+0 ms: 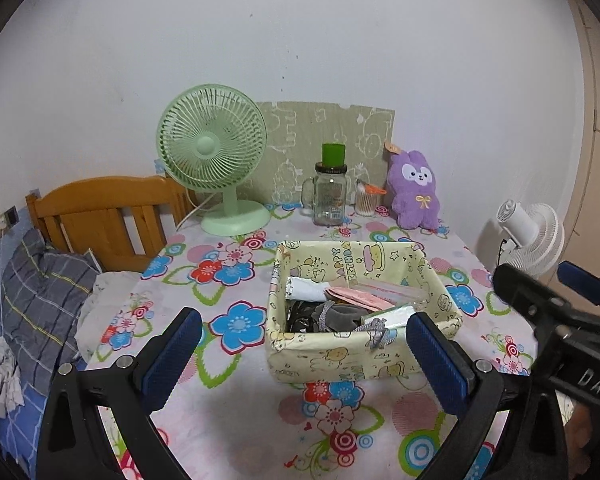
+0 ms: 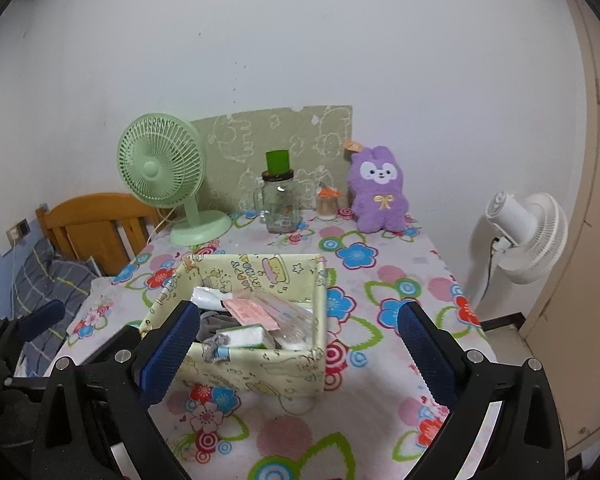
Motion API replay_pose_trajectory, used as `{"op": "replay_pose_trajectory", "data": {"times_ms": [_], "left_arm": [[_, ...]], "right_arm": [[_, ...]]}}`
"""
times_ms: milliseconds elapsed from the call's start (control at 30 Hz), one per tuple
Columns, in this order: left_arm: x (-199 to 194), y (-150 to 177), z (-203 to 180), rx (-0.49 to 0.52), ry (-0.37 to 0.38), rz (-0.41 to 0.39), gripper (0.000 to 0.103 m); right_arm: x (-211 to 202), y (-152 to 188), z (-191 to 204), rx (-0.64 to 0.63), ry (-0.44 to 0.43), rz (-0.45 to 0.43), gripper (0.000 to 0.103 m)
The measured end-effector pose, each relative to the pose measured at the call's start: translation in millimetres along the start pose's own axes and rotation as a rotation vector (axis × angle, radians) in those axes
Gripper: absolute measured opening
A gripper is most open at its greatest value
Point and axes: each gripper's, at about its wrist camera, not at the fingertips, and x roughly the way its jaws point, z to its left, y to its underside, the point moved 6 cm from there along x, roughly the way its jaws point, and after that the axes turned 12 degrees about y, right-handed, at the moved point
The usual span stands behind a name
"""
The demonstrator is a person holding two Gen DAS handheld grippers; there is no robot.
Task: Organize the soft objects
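Hovering released, both the left claw [image 1: 302, 344] and right claw [image 2: 296, 340] likely target the purple plush [image 2: 380, 192] at one o'clock, bound for the box [image 2: 260, 368].

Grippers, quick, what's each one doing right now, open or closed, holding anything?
Left gripper: open, holding nothing, fingers ahead of the yellow box.
Right gripper: open, holding nothing, aimed at the same box.

The pale yellow cartoon-printed fabric storage box [image 1: 364, 354] reads "HAPPY BIRTHDAY" on its inner far wall, while the black right gripper [image 1: 556, 280] body shows "DAS".
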Motion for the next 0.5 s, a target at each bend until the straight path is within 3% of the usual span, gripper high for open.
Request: {"op": "replay_pose_trajectory", "data": {"times_ms": [500], "left_arm": [[-51.2,14.3,3.8,-0.055,0.002,-0.065,0.103]], "right_arm": [[-62.9,17.5,-33.2,0.057,0.039,-0.08,0.103]]}}
